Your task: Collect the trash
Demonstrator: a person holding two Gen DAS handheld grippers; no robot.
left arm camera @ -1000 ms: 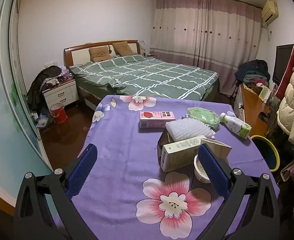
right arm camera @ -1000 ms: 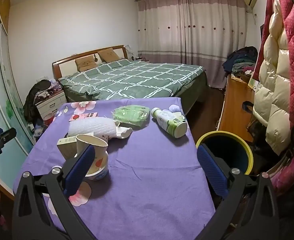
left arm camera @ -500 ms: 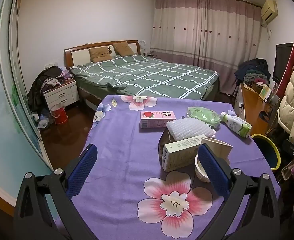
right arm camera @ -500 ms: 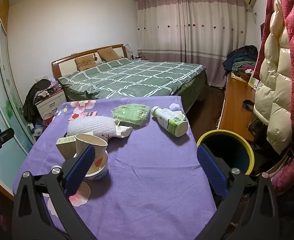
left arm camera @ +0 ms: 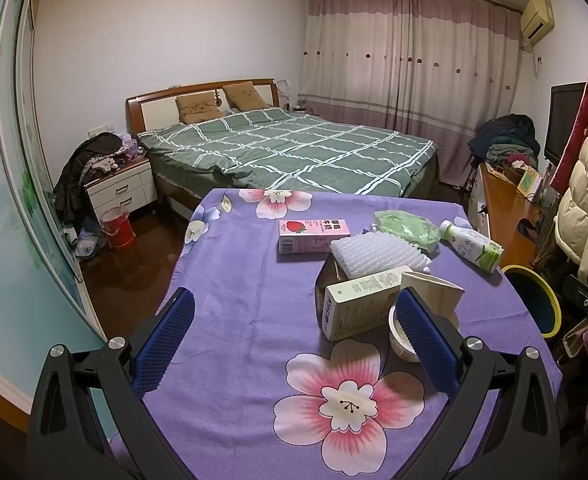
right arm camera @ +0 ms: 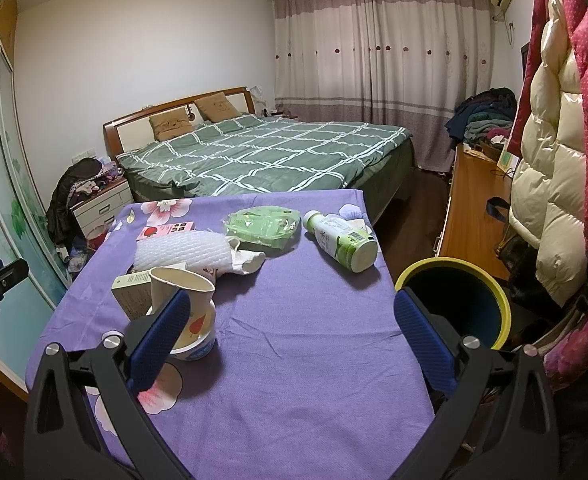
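Left gripper (left arm camera: 294,336): staying wide open and holding nothing, hanging over the purple table (left arm camera: 233,300). It is hardly moving since a second ago.
Right gripper (right arm camera: 289,336): staying wide open too, gripping nothing, sitting in the same spot as before.
Paper cup (right arm camera: 181,292): still standing in a white bowl (right arm camera: 197,344), just by the right gripper's left finger.
Cream box (left arm camera: 358,304): leaning by the cup, not moving.
White foam wrap (right arm camera: 181,250): lying past the cup.
Pink milk carton (left arm camera: 314,234): lying flat.
Green packet (right arm camera: 263,224): lying beside the bottle (right arm camera: 340,240), which is on its side.
Trash bin (right arm camera: 458,304): waiting on the floor by the table's right edge.
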